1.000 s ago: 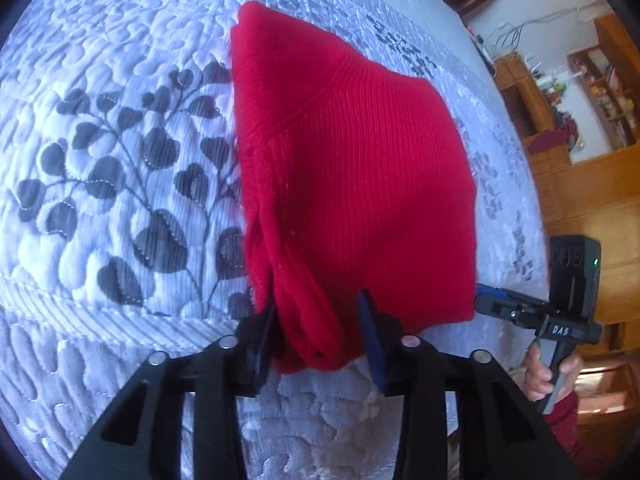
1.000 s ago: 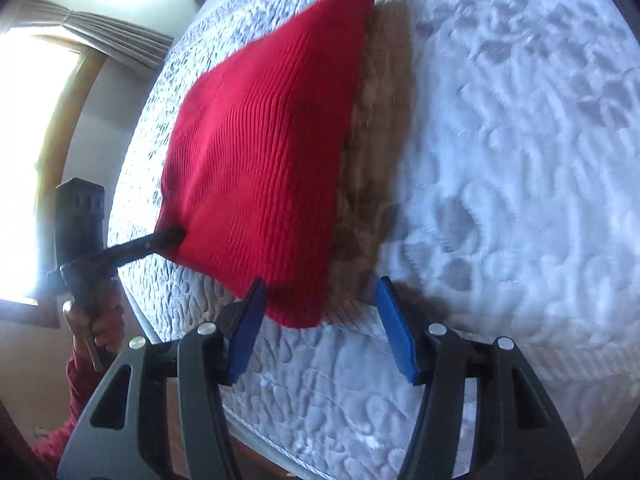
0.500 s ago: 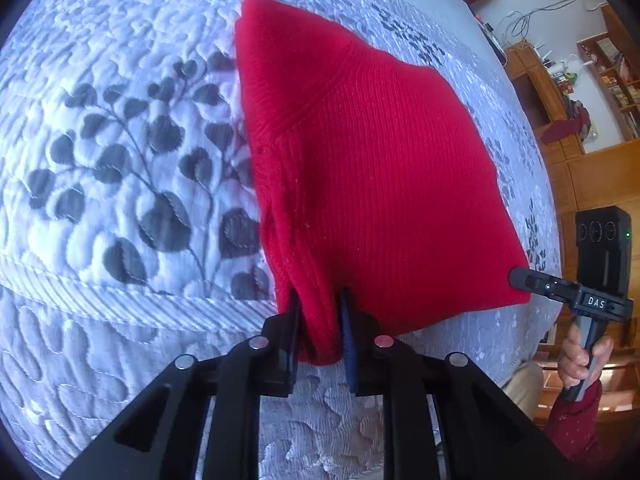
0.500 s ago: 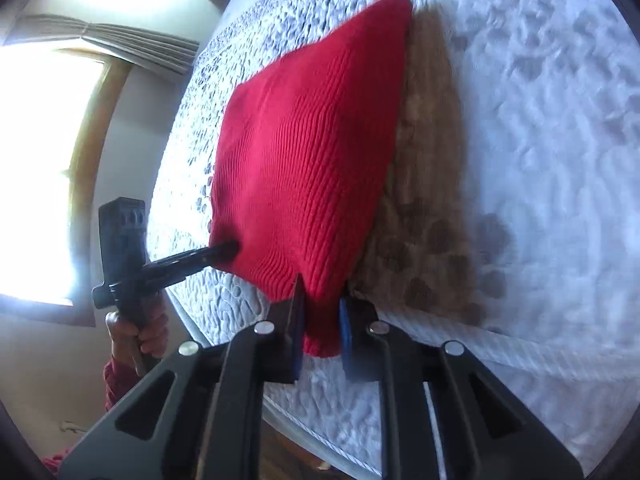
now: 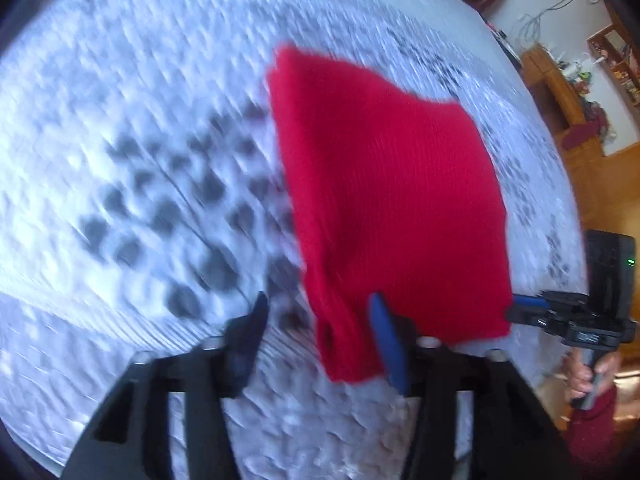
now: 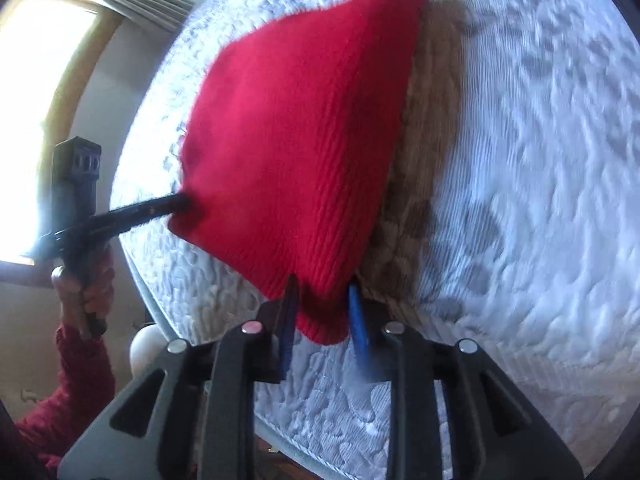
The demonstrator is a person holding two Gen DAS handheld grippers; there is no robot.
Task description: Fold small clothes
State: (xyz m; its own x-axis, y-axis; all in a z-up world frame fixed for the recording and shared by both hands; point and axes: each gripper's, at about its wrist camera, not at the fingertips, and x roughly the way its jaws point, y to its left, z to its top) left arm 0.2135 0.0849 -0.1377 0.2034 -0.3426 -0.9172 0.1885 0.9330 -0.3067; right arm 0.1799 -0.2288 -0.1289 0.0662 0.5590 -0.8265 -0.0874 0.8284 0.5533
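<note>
A folded red knit garment (image 5: pixel 392 208) lies on a white quilted bed cover (image 5: pixel 120 128) with grey leaf prints. My left gripper (image 5: pixel 320 320) is open, its jaws spread wide; the garment's near-left corner lies between them, against the right finger. In the right wrist view the same garment (image 6: pixel 304 132) has its near-right corner between the jaws of my right gripper (image 6: pixel 322 308), which are partly open and loose around it. The frames are motion-blurred. Each gripper shows in the other's view, at the garment's corners.
The bed's near edge runs just below both grippers. Wooden furniture and shelves (image 5: pixel 576 92) stand beyond the bed on the right. A bright window with a curtain (image 6: pixel 48 92) is at the left. The person's red-sleeved hands hold the gripper handles.
Both grippers were shut on the garment's near corners half a second ago. Both have since opened, the left wider. The garment has dropped back on the cover.
</note>
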